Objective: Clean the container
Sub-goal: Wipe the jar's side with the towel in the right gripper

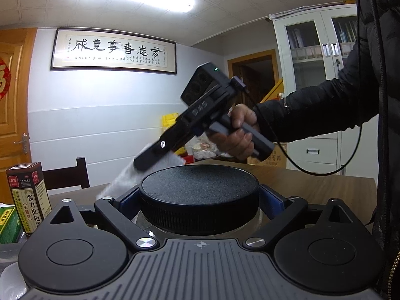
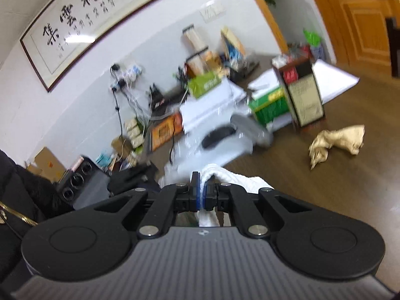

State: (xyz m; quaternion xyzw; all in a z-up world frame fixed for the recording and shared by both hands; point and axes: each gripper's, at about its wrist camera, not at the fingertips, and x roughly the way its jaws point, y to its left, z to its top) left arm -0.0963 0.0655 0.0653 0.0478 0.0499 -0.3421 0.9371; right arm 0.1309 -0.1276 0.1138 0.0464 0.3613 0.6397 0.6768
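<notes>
Wooden counter (image 1: 325,187) carries the work; a brown carton (image 1: 28,197) stands at its far left and a crumpled paper wad (image 2: 337,142) lies at right in the right wrist view.

Container (image 1: 200,215): a clear jar with a black screw lid (image 1: 200,190), lid on, held between the fingers of the left claw (image 1: 200,200), which press on its neck from both sides.

White cloth (image 1: 125,177): pinched in the right claw (image 2: 202,190), fingers pressed together on it. The cloth hangs just left of the lid, at its far edge; contact not resolvable.

Step, judged: wiping the jar's outside, around the lid. Next pass calls for a firm hold on the jar and the cloth pressed flat to the surface.
</notes>
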